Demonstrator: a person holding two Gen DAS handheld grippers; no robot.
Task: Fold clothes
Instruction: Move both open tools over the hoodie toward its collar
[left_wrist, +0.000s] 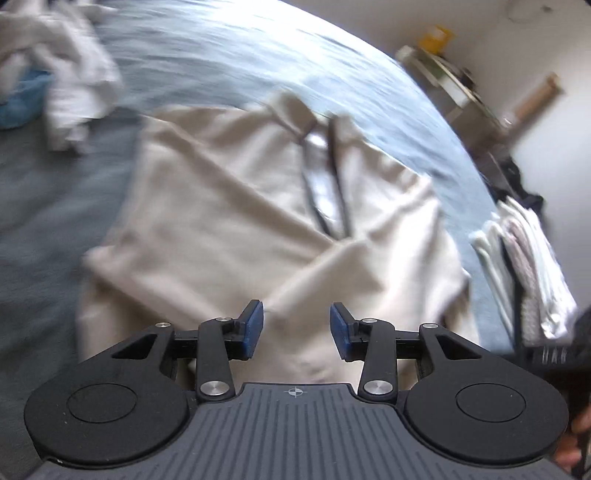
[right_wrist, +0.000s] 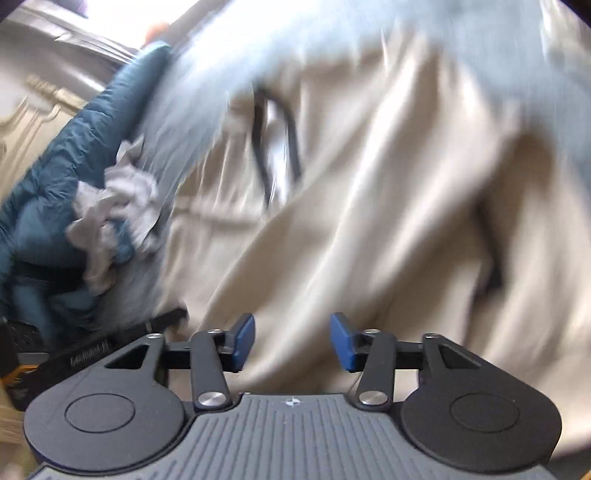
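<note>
A beige garment (left_wrist: 229, 206) lies spread on the blue bed cover (left_wrist: 258, 55), its dark-edged neck slit (left_wrist: 325, 184) pointing away from me. My left gripper (left_wrist: 297, 325) hovers over the garment's near edge, blue pads apart and nothing pinched between them. In the right wrist view the same beige garment (right_wrist: 369, 206) fills most of the blurred picture, with the neck slit (right_wrist: 277, 147) at upper left. My right gripper (right_wrist: 293, 338) is above a rumpled fold of it, open, with only cloth showing below the gap.
A heap of white clothes (left_wrist: 74, 85) lies at the far left by a blue item (left_wrist: 22, 99). A folded stack (left_wrist: 524, 266) sits at the bed's right edge, with furniture (left_wrist: 454, 85) beyond. A teal quilt (right_wrist: 74, 155) and a crumpled white cloth (right_wrist: 114, 210) lie left.
</note>
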